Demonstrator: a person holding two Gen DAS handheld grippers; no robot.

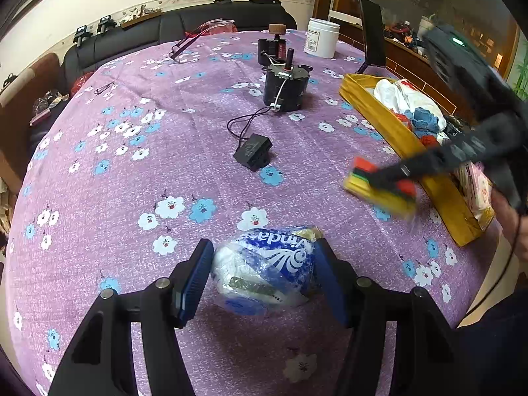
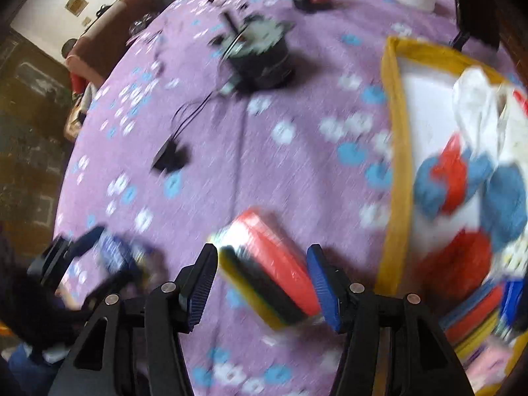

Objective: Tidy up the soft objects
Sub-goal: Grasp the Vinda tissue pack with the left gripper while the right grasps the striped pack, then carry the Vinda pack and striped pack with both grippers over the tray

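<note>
the left claw (image 1: 262, 280) stands narrow around one blue-and-white tissue pack (image 1: 264, 264) on the purple flowered worktop (image 1: 132, 181), its blue pads at both sides of the pack. whether they press it firmly is hard to tell. the right claw (image 2: 262, 283) grips one pack of stacked sponges (image 2: 267, 267), red on top and yellow beneath, just beside the yellow box (image 2: 394, 165); this view is blurred.

to do this step well, i judge the sponge pack should clear the box's near wall and go down on the bare white floor at the far end, apart from the soft things already there. the left squeeze should be gentle, since the wrapper looks slippery.

counted: one tissue pack, one sponge pack, one box. the items inside the box are too blurred to count.
</note>
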